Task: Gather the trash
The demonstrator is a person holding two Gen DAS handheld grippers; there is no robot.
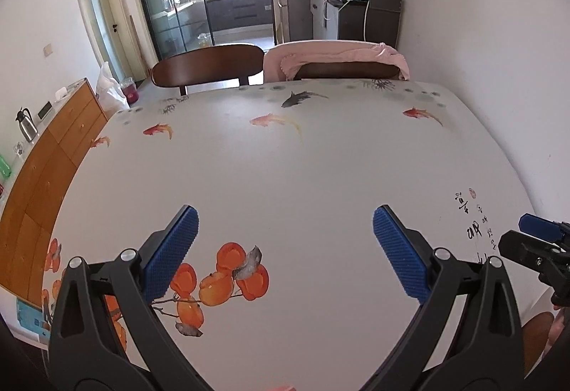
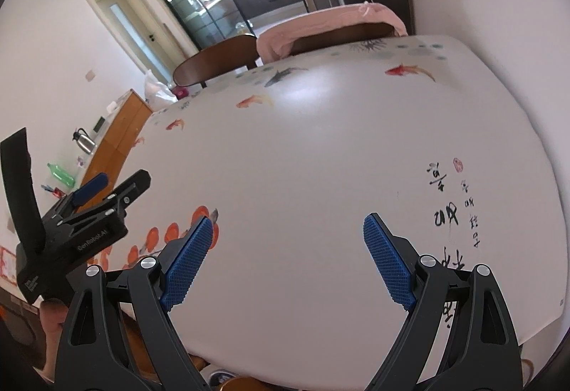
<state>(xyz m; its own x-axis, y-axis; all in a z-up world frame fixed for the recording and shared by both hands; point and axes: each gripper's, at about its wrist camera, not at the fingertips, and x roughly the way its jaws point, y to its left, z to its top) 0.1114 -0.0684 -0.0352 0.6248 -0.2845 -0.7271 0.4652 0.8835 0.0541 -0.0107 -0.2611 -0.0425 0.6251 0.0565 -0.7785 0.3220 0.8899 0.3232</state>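
Your left gripper (image 1: 285, 248) and right gripper (image 2: 288, 259) both stand spread, empty, above the table (image 1: 320, 170). No trash in either view; handling and grip point unjudgeable.

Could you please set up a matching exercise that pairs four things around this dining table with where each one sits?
Things:
1. pink cloth
2. silver steel thermos jug
3. printed orange persimmons
4. black brush calligraphy

Places:
A. on the wooden sideboard
B. printed near the white table's right edge
C. draped over a brown chair back
D. between the left gripper's open jaws

Pairs: 1-C, 2-A, 3-D, 4-B
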